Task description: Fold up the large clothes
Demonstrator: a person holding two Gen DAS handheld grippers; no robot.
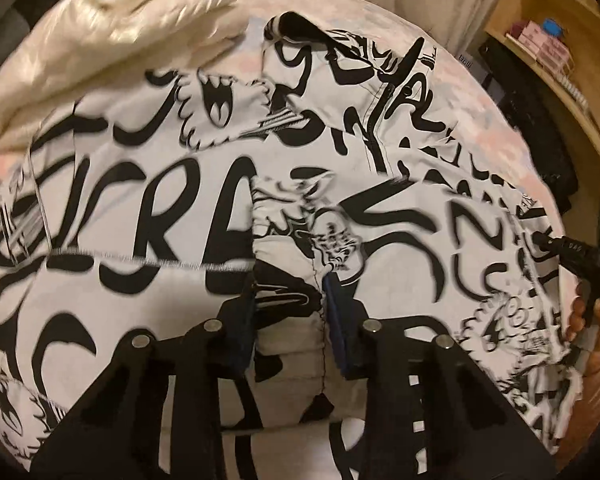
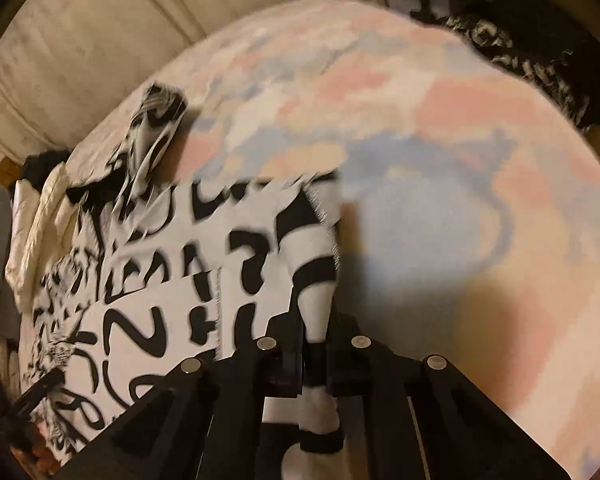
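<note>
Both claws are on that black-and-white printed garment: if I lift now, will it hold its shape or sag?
Likely sag: the printed garment already lies in soft folds and bunches between the left claw. It looks thin and light, so the free part should drape and drag over the pastel bedspread. The right claw pinches just an edge, which may slip.

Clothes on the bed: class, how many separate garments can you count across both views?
3: a black-and-white printed garment spread mid-bed, a cream padded one beyond it, and a dark speckled one at the bedspread's far edge. More may be hidden.
</note>
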